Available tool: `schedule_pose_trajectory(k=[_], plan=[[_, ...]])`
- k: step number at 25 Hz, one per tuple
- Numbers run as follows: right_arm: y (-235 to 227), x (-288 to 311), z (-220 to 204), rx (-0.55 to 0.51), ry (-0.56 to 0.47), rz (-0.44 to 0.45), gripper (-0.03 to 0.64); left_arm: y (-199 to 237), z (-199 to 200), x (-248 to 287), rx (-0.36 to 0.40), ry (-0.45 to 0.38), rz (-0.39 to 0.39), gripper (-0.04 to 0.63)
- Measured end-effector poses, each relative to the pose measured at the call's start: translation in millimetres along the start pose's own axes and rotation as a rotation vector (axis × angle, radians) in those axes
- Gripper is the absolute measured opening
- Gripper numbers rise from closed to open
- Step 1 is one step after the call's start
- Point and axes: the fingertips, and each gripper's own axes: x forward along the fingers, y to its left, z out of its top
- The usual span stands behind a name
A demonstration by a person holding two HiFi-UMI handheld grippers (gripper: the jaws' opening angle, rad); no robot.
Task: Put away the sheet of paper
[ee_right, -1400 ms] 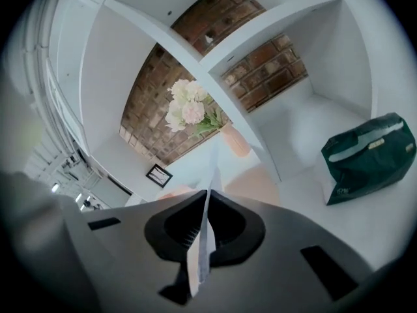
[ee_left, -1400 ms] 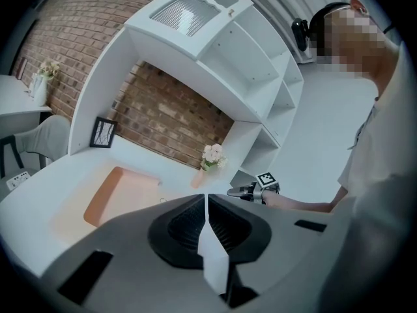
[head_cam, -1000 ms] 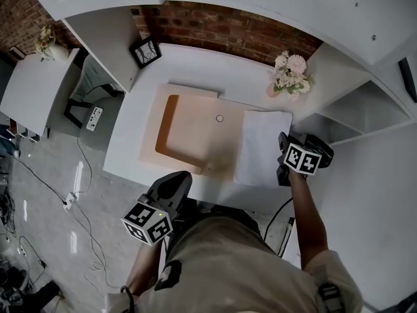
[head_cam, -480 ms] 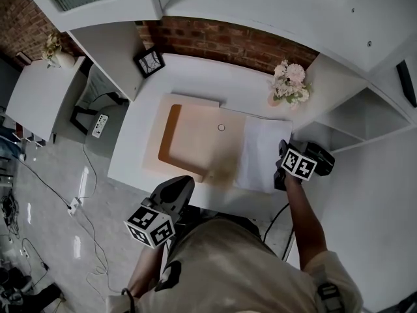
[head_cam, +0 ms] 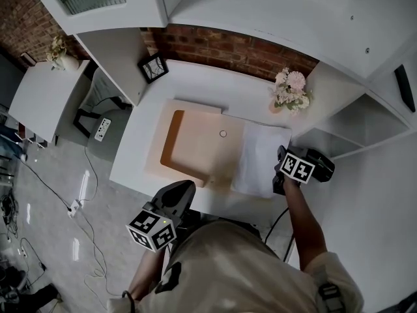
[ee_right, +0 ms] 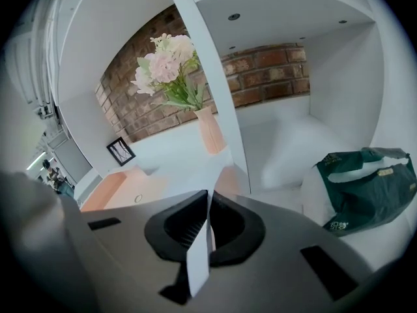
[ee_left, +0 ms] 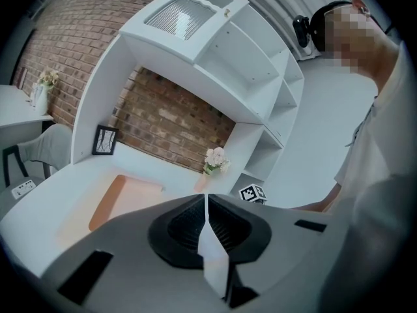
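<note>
Reaching right hand-held gripper (ee_right: pixel 208 194): clenched, jaws pressed together with no paper edge showing between them. It sits at the right margin of the sheet of paper (head_cam: pixel 257 158).
Left hand-held gripper (ee_left: pixel 206 197): clenched on nothing, held low off the near edge of the table (head_cam: pixel 195 83), close to the person's body.
Change: over the last second the right hand-held gripper has crept slightly left onto the sheet's right edge, while the left one has barely moved.
Sheet of paper: unmoved and flat on the table. Its left edge meets the peach mat (head_cam: pixel 195 152) and its far right corner is near the vase of flowers (head_cam: pixel 288 90).
Meaning: the approach looks nearly done, but there is probably no grasp yet, so putting away has not started.
Beyond: the shelf compartment (head_cam: pixel 339 135) to the right holds a green bag (ee_right: pixel 365 181).
</note>
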Motion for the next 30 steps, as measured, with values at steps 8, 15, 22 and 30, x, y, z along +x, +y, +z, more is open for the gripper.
schedule_pose_trajectory(k=[8,15,22,30], plan=[[1.8,3.0,-1.0,0.027,0.006,-0.01,0.028,5.0,3.2,-8.8,-0.001,-0.023,0.009,0.028],[7.1,4.8,-2.3,0.044,0.009,-0.012,0.028,12.0,5.9,-16.3,-0.002,-0.038,0.015,0.028],[12.9,6.2,-5.2,0.055,0.008,-0.011,0.028,17.1,5.3,-23.2,-0.004,-0.043,0.019,0.028],[19.4,9.9,-6.3,0.068,0.014,0.002,0.028,12.4,10.8,-22.4,0.002,-0.049,0.018,0.028]])
